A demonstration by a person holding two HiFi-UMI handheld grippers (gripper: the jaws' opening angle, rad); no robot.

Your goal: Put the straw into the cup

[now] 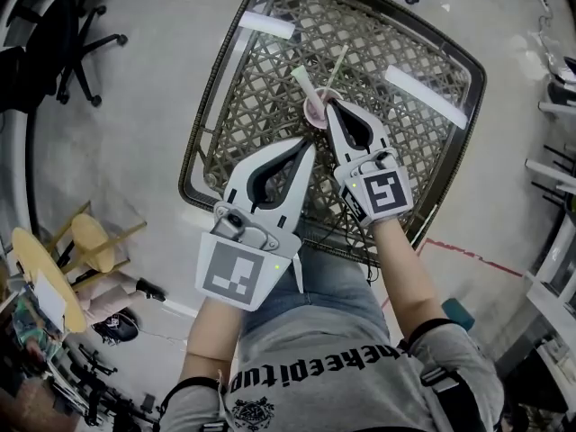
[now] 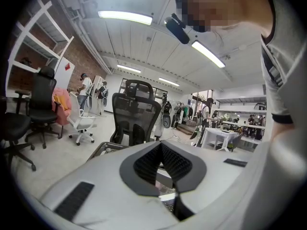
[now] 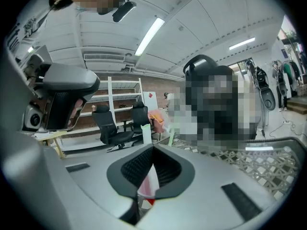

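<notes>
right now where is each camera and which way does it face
head view: on the head, steeply down at table, cup, straw; shows forearms, left tool, right tool.
left gripper view: on left tool, across the room toward a chair; shows its jaws, a sleeve.
right gripper view: on right tool, toward the table; shows its jaws.
shared: head and right gripper views both see table, straw.

Cup (image 1: 316, 109) on glass-topped wicker table (image 1: 261, 97)

Bench (image 1: 261, 106): lattice-topped, 12 o'clock.
Office chair (image 1: 85, 39): black, on floor, 10 o'clock.
Stool (image 1: 94, 241): yellow, 8 o'clock.
Floor line (image 1: 468, 255): red, 4 o'clock.
</notes>
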